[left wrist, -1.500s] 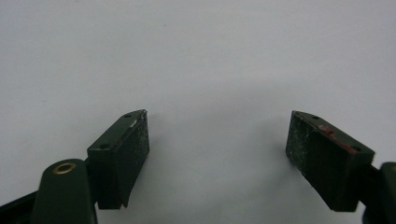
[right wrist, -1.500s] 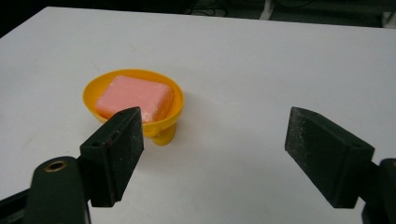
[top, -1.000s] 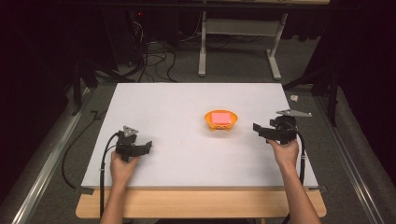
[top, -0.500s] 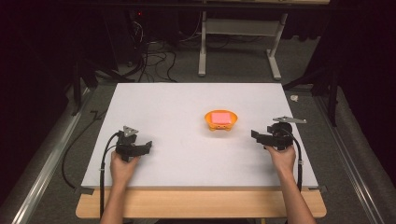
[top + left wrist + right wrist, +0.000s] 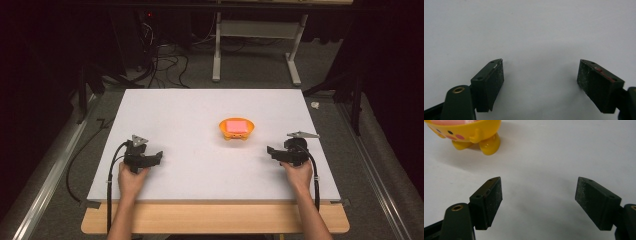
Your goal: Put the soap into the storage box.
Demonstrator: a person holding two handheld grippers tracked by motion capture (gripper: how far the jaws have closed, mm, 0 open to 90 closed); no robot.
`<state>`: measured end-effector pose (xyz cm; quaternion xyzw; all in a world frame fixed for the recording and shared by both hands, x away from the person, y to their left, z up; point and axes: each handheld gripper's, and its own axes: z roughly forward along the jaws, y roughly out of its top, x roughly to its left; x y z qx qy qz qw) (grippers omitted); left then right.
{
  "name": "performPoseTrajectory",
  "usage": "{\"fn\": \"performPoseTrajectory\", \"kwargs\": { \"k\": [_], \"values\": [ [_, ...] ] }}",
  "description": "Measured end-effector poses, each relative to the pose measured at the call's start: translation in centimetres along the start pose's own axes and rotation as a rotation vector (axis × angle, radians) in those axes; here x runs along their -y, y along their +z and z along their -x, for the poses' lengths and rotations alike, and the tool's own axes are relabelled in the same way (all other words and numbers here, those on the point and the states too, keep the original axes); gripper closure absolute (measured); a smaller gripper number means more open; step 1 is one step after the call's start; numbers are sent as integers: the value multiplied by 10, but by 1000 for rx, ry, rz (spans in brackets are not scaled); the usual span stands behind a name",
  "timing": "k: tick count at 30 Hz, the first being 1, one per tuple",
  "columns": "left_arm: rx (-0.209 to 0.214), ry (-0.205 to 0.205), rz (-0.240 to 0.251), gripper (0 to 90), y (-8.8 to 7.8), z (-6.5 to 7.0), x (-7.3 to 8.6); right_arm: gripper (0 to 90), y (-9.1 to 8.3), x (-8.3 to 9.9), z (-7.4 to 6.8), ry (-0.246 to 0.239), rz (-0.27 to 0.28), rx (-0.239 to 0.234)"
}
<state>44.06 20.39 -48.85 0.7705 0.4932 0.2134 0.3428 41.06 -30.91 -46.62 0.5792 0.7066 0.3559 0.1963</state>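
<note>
Just 1 yellow bowl, prob. 1 pink block inside; L gripper & R gripper fingers apart, empty.

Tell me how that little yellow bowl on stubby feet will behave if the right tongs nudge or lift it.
The yellow bowl looks like glossy moulded plastic, so probably stiff, light and a bit slippery between the right tongs. It stands on small rounded feet, so a sideways push may tip or skid it. The pink block inside seems to lie loose and could slide out if tilted.
</note>
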Motion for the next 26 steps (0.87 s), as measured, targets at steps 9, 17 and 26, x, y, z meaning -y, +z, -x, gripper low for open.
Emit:
{"fn": "performPoseTrajectory", "kwargs": {
  "k": [9,17,26],
  "values": [
    [0,0,0,218,0,0,0,232,8,10,2,-25,-4,52],
    [1,1,-2,218,0,0,0,211,13,11,-8,-107,-41,115],
    [0,1,-2,218,0,0,0,210,13,11,-7,-102,-40,107]
  ]
}}
